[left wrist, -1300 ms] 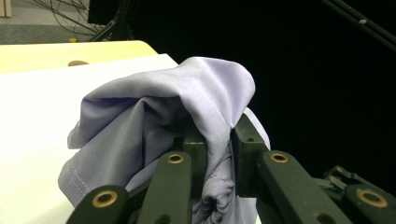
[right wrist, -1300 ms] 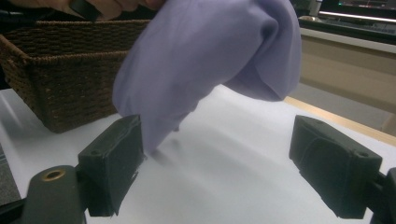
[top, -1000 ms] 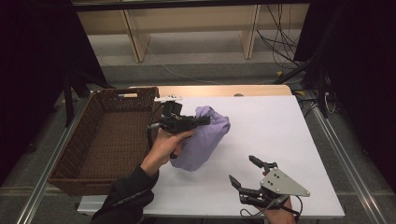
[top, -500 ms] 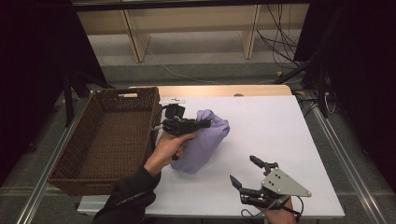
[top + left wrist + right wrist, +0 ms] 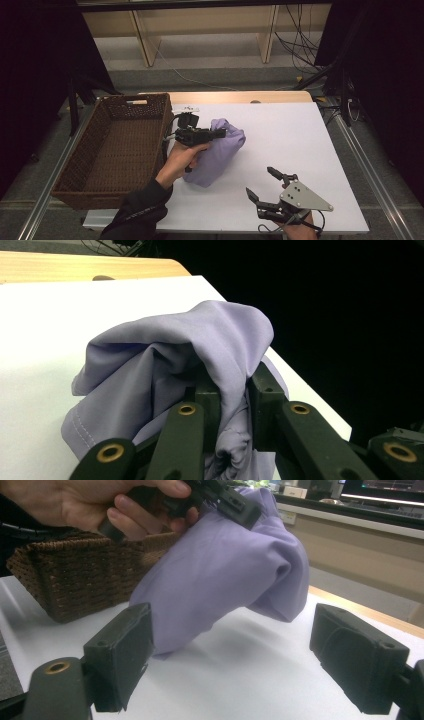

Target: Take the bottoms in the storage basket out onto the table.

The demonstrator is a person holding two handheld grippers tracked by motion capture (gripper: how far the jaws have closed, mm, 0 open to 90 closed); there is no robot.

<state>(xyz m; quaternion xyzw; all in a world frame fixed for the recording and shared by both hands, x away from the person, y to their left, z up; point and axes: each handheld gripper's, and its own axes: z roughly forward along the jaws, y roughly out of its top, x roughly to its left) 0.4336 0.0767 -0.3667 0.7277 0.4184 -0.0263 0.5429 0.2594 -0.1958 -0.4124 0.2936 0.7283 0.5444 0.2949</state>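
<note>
Beside the wicker basket, the left gripper lifts a lilac cloth pinched between its jaws; the right gripper rests, jaws apart. Next, probably carrying it over the basket.

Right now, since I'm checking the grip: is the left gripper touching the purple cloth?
Touching. In the left gripper view the left gripper has its jaws pinched on a fold of the purple cloth.

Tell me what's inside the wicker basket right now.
The basket looks bare inside: just its woven floor and walls. The purple cloth is outside it, pinched by the left gripper over the table. The near wall hides a strip of floor.
</note>
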